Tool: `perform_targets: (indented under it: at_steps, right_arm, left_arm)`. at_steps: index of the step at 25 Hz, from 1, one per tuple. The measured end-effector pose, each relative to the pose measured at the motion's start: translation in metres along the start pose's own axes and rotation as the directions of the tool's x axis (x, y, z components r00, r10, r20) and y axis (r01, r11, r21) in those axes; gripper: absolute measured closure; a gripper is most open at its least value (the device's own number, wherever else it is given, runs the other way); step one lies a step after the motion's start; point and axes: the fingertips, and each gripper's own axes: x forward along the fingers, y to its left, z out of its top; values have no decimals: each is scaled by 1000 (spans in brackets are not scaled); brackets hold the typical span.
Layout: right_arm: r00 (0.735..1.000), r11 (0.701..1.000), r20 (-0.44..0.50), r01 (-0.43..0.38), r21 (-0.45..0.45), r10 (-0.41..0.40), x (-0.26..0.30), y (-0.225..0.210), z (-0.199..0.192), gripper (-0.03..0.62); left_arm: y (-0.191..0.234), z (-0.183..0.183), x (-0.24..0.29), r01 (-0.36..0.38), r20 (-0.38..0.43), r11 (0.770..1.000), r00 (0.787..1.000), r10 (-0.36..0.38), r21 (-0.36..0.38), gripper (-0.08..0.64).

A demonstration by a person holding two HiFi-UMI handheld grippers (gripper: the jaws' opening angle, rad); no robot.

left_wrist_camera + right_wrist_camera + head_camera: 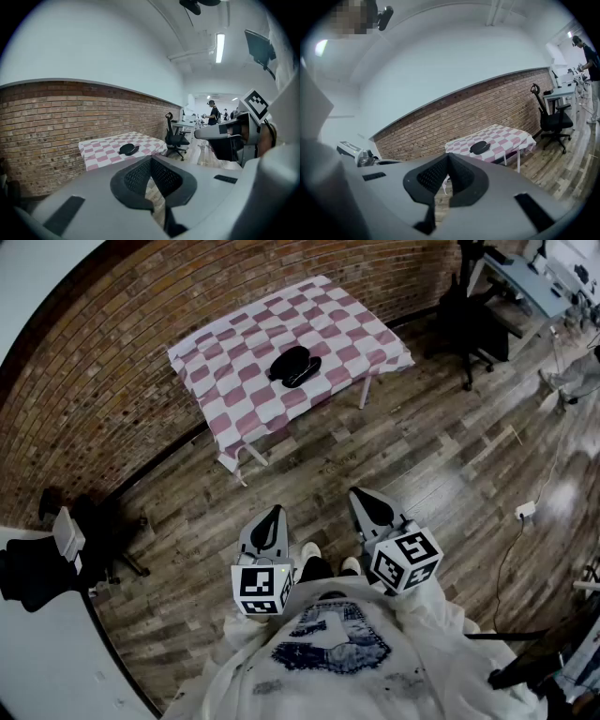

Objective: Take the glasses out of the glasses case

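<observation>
A black glasses case lies closed in the middle of a small table with a pink-and-white checked cloth, against the brick wall. I stand well back from it on the wood floor. My left gripper and right gripper are held side by side in front of my chest, both pointing toward the table. Each is shut with nothing between its jaws. In the left gripper view the left gripper has the case far beyond it. The right gripper likewise sees the case at a distance.
A black office chair and a grey desk stand right of the table. A power strip with a cable lies on the floor at right. Dark equipment sits at left. A person stands far off.
</observation>
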Motion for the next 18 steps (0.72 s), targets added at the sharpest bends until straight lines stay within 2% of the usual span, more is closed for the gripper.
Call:
perform_targets:
  at_steps: [10,18]
  right_arm:
    - [999,999,-11,-37,21,37,-73,-39,-15,578]
    - [998,998,29,-59,25,59,-93,-46,-6,578]
  left_arm:
    - [-100,-5,-10,-2,1,1000,1000,2,6,551]
    - [-116,3,-14,-25,21,999,999,25,33,551]
